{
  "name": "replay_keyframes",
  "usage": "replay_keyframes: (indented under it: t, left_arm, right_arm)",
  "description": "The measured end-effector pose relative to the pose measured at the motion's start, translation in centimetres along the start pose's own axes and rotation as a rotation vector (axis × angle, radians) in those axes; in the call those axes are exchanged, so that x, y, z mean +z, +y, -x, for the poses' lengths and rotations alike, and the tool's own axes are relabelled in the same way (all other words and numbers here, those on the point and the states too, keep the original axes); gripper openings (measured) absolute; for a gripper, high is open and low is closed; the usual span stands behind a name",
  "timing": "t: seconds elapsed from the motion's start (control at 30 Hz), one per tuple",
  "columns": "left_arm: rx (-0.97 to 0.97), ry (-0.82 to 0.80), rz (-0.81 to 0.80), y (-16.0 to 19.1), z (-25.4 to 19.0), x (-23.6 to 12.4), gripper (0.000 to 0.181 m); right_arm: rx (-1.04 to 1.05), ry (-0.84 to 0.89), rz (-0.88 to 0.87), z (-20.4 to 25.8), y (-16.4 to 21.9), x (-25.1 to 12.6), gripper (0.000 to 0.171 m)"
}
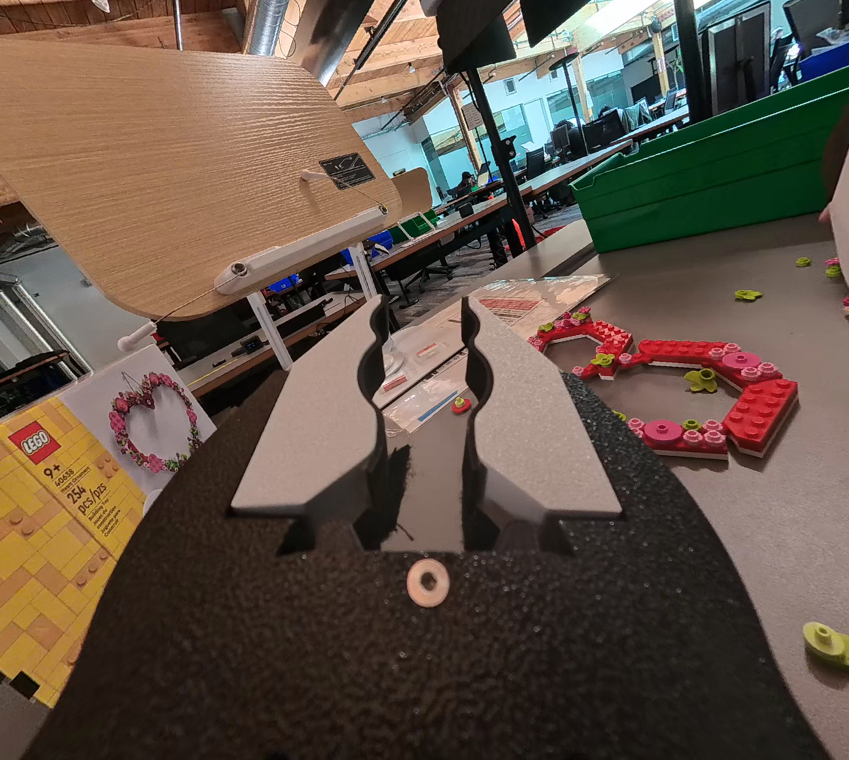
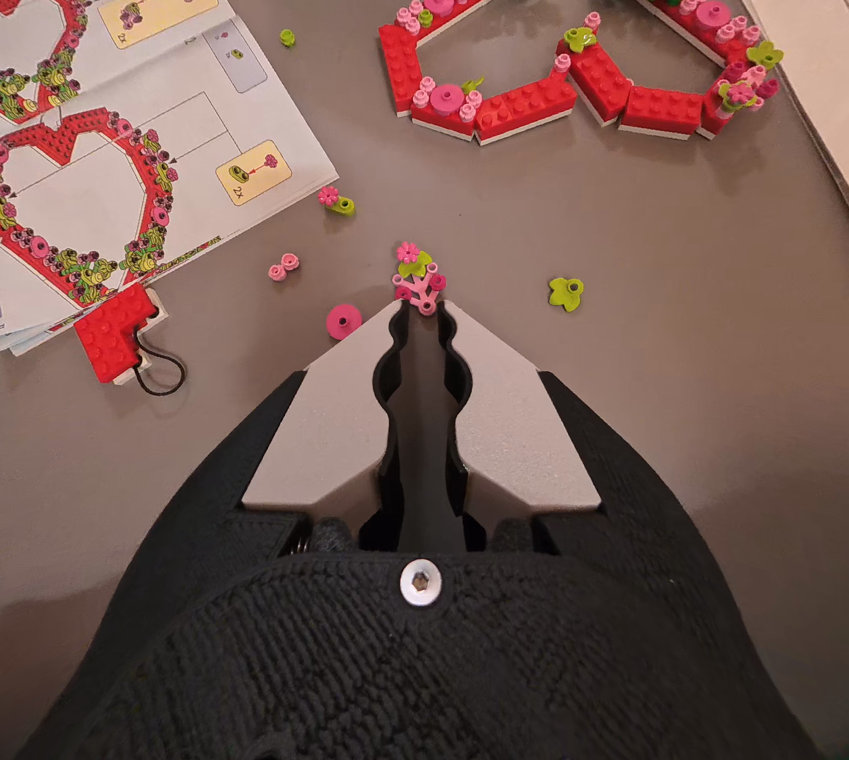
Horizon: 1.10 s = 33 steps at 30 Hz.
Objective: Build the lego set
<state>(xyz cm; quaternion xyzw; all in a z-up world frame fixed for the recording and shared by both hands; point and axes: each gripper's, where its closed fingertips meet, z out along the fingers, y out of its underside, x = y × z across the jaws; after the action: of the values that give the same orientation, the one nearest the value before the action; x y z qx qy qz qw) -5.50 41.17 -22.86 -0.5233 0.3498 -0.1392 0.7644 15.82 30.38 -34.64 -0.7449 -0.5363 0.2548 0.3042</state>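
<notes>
The red heart frame (image 2: 523, 104), partly covered with pink and lime flowers, lies on the grey table at the top right. It also shows in the left wrist view (image 1: 758, 412), to the right of my left gripper. A small pink and lime flower cluster (image 2: 416, 274) lies just ahead of my right gripper (image 2: 422, 305). The jaws stand a narrow gap apart, and the cluster's pink stem end sits between the tips without clearly touching them. My left gripper (image 1: 425, 310) is open and empty, raised above the table.
The open instruction booklet (image 2: 193, 104) lies at the left, with a red corner piece with a black cord (image 2: 112, 329) below it. Loose pieces: a magenta disc (image 2: 343, 321), a lime leaf (image 2: 566, 293), pink studs (image 2: 283, 267). Green trays (image 1: 712, 186), a wooden stand (image 1: 161, 164) and the set's box (image 1: 59, 508) ring the table. Across from one pair of fingers to the other is roughly 25 centimetres. The lime leaf (image 2: 566, 293) is about 5 centimetres from my right fingertips and 25 centimetres from my left. It is also in sight in the left wrist view (image 1: 749, 293).
</notes>
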Motion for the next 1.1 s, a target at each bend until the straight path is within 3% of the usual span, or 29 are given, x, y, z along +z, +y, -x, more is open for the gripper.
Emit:
replay_keyframes:
  t: [1.1]
  left_arm:
    - [0.002, 0.001, 0.004, 0.1, 0.0, 0.0, 0.029]
  right_arm:
    - [0.027, -0.066, -0.039, 1.0, -0.5, 0.8, 0.004]
